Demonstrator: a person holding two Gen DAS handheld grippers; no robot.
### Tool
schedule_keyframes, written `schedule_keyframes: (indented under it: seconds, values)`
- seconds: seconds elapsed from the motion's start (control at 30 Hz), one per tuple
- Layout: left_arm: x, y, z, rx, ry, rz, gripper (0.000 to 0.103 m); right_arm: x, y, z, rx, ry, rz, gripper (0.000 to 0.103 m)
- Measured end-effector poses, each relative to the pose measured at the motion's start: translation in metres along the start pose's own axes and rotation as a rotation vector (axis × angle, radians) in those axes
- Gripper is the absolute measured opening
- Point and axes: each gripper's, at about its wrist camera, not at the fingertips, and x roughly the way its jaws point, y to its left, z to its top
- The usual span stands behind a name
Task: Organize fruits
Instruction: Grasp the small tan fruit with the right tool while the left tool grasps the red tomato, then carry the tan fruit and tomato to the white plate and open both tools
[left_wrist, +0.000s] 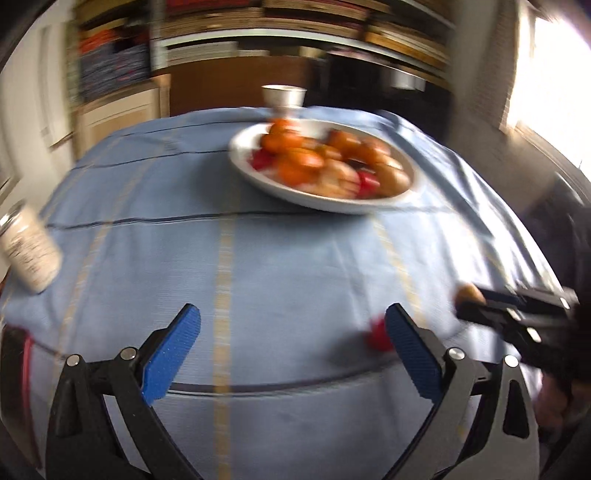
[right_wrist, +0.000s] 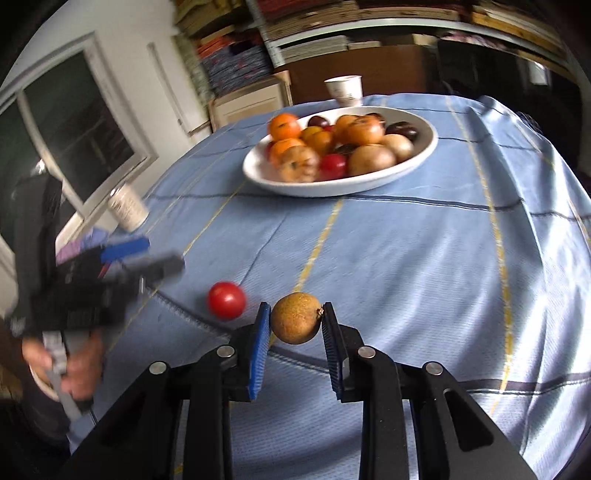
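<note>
Fingers of your right gripper (right_wrist: 296, 322) pinch the brown fruit (right_wrist: 296, 318) above the tablecloth (right_wrist: 406, 266). Your left gripper (left_wrist: 293, 347) gapes wide, holding nothing, the red fruit (left_wrist: 377, 334) just beside its right fingertip (left_wrist: 399, 325).

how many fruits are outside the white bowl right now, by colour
Small round red fruit lying on the blue cloth: 1
Round brown speckled fruit held in the right tongs: 1
Total outside the white bowl: 2
</note>
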Motion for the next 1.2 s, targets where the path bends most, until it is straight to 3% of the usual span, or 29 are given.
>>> schedule_keyframes:
  seconds: [0.2, 0.5, 0.67, 0.77, 1.2]
  values:
    - [0.013, -0.043, -0.004, 0.123, 0.044, -0.077, 0.067, -0.003, -0.006, 0.000, 0.028, -0.004, -0.008, 0.029]
    - [0.038, -0.059, -0.005, 0.150, 0.136, -0.087, 0.042, -0.010, -0.010, 0.000, 0.045, -0.024, -0.007, 0.029]
    - [0.038, -0.063, -0.005, 0.160, 0.135, -0.070, 0.038, -0.011, -0.013, 0.000, 0.052, -0.028, -0.012, 0.029]
    - [0.038, -0.062, -0.005, 0.156, 0.136, -0.073, 0.029, -0.012, -0.014, 0.000, 0.055, -0.029, -0.016, 0.029]
    - [0.031, -0.047, 0.000, 0.081, 0.114, -0.110, 0.028, -0.012, -0.018, 0.000, 0.056, -0.041, -0.049, 0.029]
